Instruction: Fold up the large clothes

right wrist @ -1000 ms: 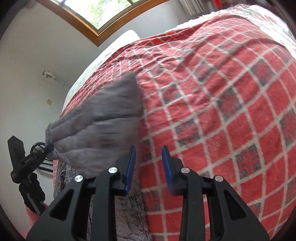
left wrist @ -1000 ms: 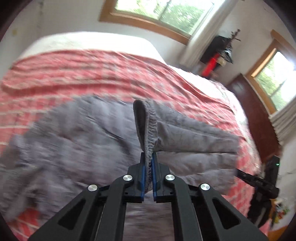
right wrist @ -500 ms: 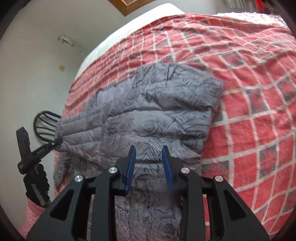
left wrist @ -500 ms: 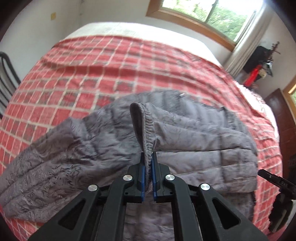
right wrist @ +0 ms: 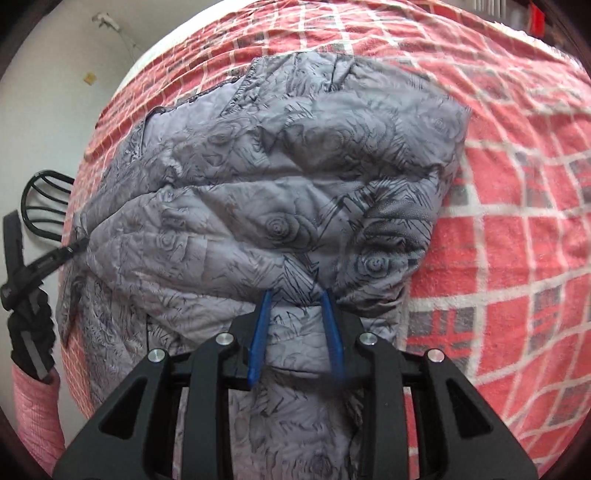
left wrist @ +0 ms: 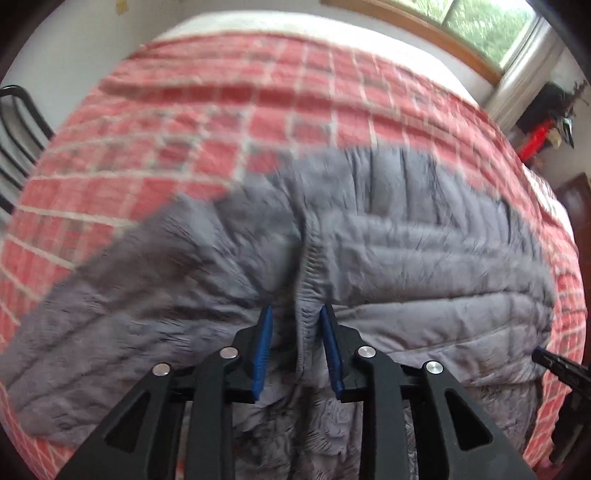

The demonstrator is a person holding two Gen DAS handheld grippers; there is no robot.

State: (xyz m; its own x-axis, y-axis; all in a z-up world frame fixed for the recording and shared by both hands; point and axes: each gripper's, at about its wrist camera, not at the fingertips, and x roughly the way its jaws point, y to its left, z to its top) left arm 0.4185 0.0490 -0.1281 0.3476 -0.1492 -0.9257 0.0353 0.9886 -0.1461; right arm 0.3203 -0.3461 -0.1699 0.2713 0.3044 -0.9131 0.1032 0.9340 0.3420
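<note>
A grey quilted jacket (left wrist: 406, 251) lies folded over itself on the bed; the right wrist view shows its patterned side (right wrist: 277, 184). My left gripper (left wrist: 296, 308) points steeply down at it. Its jaws are opening, and the jacket's elastic hem (left wrist: 308, 266) stands loose between the blue pads without being pinched. My right gripper (right wrist: 296, 291) is open just above the jacket's near edge, with fabric bulging between its fingers but not clamped. The left gripper's tip (right wrist: 70, 249) shows at the jacket's left edge, held by a gloved hand (right wrist: 29, 325).
A red plaid blanket (right wrist: 517, 221) covers the bed (left wrist: 221, 110) around the jacket. A black metal chair (left wrist: 14, 129) stands at the bed's left side against the white wall. A window (left wrist: 461, 22) and a dark wooden door (left wrist: 576, 199) are at the far right.
The left jaws, shut on the hem before, have parted and released it. Both grippers came down closer to the jacket, and the right one moved from over the blanket onto it.
</note>
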